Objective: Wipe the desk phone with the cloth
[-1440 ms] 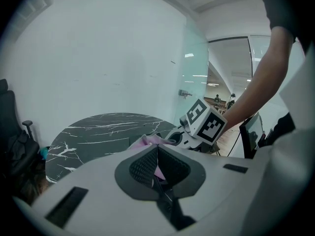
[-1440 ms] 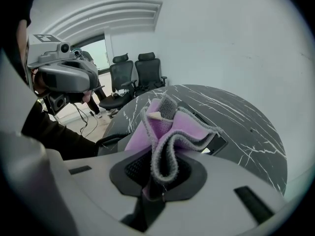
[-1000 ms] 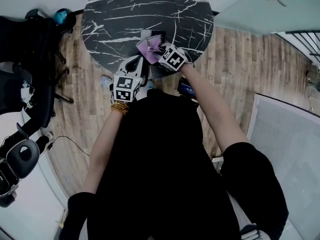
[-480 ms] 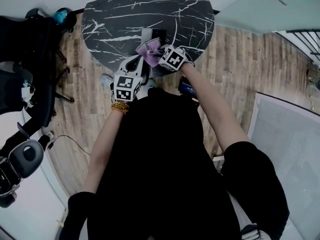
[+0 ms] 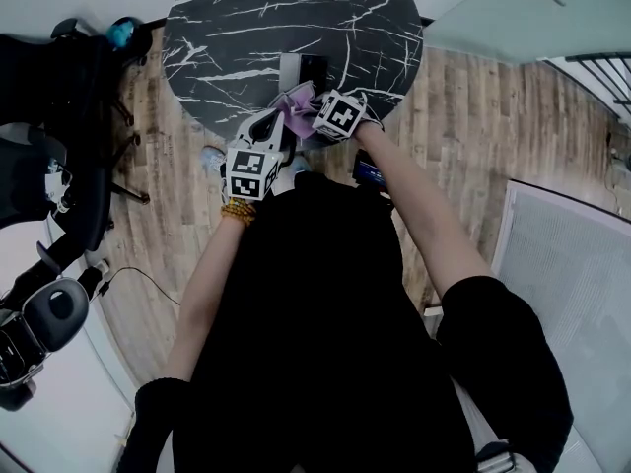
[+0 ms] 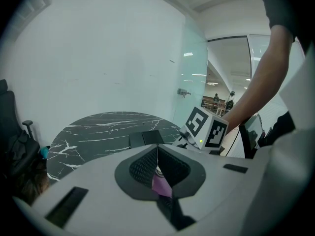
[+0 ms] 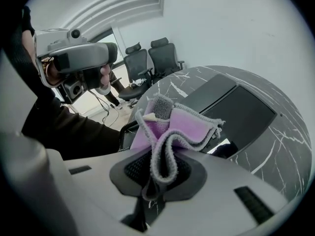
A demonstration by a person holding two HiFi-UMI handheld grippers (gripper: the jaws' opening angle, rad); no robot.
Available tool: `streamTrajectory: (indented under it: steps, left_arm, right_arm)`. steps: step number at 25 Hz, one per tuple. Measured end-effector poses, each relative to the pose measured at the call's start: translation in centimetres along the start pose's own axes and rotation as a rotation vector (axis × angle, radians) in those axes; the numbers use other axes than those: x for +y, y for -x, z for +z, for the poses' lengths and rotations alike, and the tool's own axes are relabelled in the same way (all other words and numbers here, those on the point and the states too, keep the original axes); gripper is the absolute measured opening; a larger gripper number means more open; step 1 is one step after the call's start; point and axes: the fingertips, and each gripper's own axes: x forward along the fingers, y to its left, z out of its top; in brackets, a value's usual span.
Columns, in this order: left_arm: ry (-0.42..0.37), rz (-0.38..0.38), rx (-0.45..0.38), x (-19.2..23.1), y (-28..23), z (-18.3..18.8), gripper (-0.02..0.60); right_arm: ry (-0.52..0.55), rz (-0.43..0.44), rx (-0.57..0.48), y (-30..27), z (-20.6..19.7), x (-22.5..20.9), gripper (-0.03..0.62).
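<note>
Beyond the jaw tips of both grippers, the flat black-and-grey desk phone [image 5: 301, 70] lies uncovered on the round black marble-patterned table [image 5: 227, 28], because the purple, grey-edged microfibre cloth [image 7: 183, 128] has been drawn back off it, toward the holder, over the last second. Its dark panel looks smooth and glossy in the right gripper view. Clamped on a bunched fold of that cloth is the right gripper [image 7: 156, 173], and the left gripper [image 6: 157, 167], close beside it with jaws pressed together, now pinches a purple corner; judged a re-grip, wiping paused.
</note>
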Motion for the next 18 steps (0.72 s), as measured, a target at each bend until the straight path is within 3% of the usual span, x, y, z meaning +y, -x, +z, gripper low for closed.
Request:
streamTrajectory:
  steps: [8,12,15,18]
  left_arm:
    - [-0.005,0.004,0.0,0.1,0.3,-0.1,0.014]
    - [-0.004,0.009,-0.002,0.2,0.6,-0.2,0.014]
    - [0.0,0.014,-0.003,0.5,0.8,-0.3,0.014]
    - [-0.001,0.014,-0.003,0.6,0.8,-0.3,0.014]
  right_arm:
    - [-0.007,0.049,0.044,-0.4,-0.6,1.1,0.054]
    - [0.114,0.14,0.085,-0.3,-1.9,2.9,0.055]
    - [0.162,0.16,-0.008,1.0,-0.7,2.9,0.055]
    - [0.167,0.099,-0.131,3.6,2.3,0.4,0.055]
